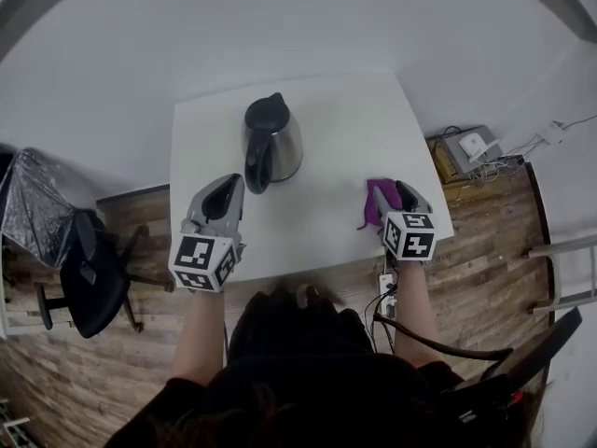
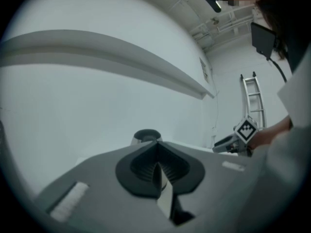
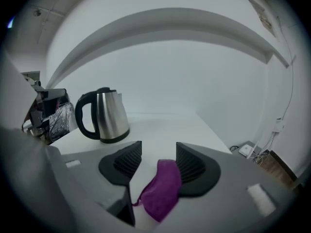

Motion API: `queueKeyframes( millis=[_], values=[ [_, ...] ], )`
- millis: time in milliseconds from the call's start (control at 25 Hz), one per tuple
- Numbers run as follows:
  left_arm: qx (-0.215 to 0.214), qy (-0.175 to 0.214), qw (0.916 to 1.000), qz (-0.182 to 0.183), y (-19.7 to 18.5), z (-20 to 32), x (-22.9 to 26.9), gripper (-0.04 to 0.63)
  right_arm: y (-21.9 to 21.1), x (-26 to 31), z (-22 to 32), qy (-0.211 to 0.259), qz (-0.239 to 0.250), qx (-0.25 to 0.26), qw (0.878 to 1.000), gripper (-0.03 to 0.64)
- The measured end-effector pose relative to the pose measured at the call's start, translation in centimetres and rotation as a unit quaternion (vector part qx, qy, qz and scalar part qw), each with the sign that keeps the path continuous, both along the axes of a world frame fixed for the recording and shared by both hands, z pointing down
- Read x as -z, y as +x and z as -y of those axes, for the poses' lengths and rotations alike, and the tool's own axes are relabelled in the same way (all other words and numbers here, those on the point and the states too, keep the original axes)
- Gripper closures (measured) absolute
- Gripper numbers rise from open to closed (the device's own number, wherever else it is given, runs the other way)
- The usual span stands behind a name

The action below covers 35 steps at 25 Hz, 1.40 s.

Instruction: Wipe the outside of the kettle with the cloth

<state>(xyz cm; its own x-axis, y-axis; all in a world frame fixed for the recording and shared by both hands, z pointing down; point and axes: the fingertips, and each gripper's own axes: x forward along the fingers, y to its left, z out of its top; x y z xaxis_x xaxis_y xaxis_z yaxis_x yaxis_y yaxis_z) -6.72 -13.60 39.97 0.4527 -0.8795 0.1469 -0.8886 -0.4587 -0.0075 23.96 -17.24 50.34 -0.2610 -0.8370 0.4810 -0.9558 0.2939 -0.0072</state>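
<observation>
The right tool (image 3: pixel 158 152) is open astride the purple cloth (image 3: pixel 160 188), which lies on the bench (image 1: pixel 326 110) well right of the kettle (image 1: pixel 270 143). It should sink lower so the pads take the cloth's bulk, then close firmly. The left tool (image 2: pixel 156 164), closed and empty, hovers near the kettle's handle.

My left gripper (image 2: pixel 156 145) and right gripper (image 3: pixel 158 152) are grey with black ribbed pads (image 3: pixel 124 164). Each carries a white cube (image 1: pixel 203 262) of black square markers. I wear a dark top (image 1: pixel 298 367), and a black cable (image 1: pixel 420 342) hangs beside it.
</observation>
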Motion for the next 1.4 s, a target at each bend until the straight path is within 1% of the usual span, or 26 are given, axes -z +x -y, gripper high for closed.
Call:
queueKeyframes(
  millis=[80, 120, 200, 320, 400, 480, 560, 680, 760, 800, 840, 920, 1080, 1160, 1280, 1400],
  values=[
    [-0.007, -0.012, 0.9999, 0.002, 0.0, 0.5, -0.9, 0.597, 0.4, -1.7, 0.5, -0.02, -0.009, -0.009, 1.0, 0.386],
    [-0.011, -0.017, 0.9998, 0.002, -0.1, 0.7, -1.3, 0.583, 0.7, -2.4, 0.8, -0.027, -0.013, -0.015, 0.999, 0.362],
    [-0.019, -0.028, 0.9994, 0.003, -0.1, 1.4, -2.1, 0.568, 1.4, -3.6, 1.6, -0.037, -0.018, -0.031, 0.999, 0.34],
    [-0.037, -0.051, 0.9979, 0.015, 0.1, 2.1, -3.4, 0.485, 1.9, -5.4, 2.4, -0.065, -0.025, -0.045, 0.997, 0.319],
    [-0.051, -0.066, 0.9963, 0.022, 0.4, 2.2, -4.4, 0.449, 2.0, -6.9, 2.4, -0.091, -0.032, -0.048, 0.994, 0.313],
    [-0.073, -0.087, 0.9932, 0.027, 1.2, 2.4, -5.6, 0.414, 2.1, -8.5, 2.4, -0.119, -0.043, -0.05, 0.991, 0.311],
    [-0.098, -0.109, 0.9886, 0.034, 2.0, 2.6, -7.0, 0.385, 2.2, -10.1, 2.2, -0.146, -0.065, -0.048, 0.986, 0.311],
    [-0.124, -0.124, 0.9837, 0.041, 2.9, 2.8, -7.9, 0.379, 2.0, -11.1, 2.0, -0.166, -0.112, -0.039, 0.979, 0.321],
    [-0.135, -0.128, 0.9816, 0.043, 3.2, 2.9, -8.2, 0.379, 2.1, -11.1, 1.9, -0.173, -0.131, -0.036, 0.976, 0.362],
    [-0.139, -0.129, 0.9808, 0.044, 3.3, 3.0, -8.3, 0.379, 2.2, -11.1, 1.9, -0.176, -0.141, -0.037, 0.974, 0.414],
    [-0.143, -0.13, 0.9801, 0.046, 3.3, 3.0, -8.4, 0.379, 2.5, -11.1, 1.8, -0.178, -0.148, -0.039, 0.972, 0.485],
    [-0.149, -0.132, 0.9788, 0.048, 3.5, 2.9, -8.6, 0.383, 2.8, -10.9, 1.6, -0.185, -0.147, -0.043, 0.971, 0.512],
    [-0.154, -0.131, 0.9783, 0.047, 3.5, 3.0, -8.6, 0.45, 3.2, -10.6, 1.5, -0.194, -0.127, -0.053, 0.971, 0.532],
    [-0.156, -0.131, 0.978, 0.045, 3.4, 3.1, -8.6, 0.447, 2.9, -10.0, 1.6, -0.189, -0.116, -0.053, 0.974, 0.534],
    [-0.154, -0.127, 0.979, 0.042, 3.2, 3.4, -8.8, 0.43, 1.2, -8.1, 2.1, -0.156, -0.092, -0.037, 0.983, 0.534],
    [-0.155, -0.128, 0.9787, 0.039, 3.3, 3.3, -8.6, 0.43, -2.2, -4.9, 2.8, -0.106, -0.065, -0.002, 0.992, 0.534]
  ],
)
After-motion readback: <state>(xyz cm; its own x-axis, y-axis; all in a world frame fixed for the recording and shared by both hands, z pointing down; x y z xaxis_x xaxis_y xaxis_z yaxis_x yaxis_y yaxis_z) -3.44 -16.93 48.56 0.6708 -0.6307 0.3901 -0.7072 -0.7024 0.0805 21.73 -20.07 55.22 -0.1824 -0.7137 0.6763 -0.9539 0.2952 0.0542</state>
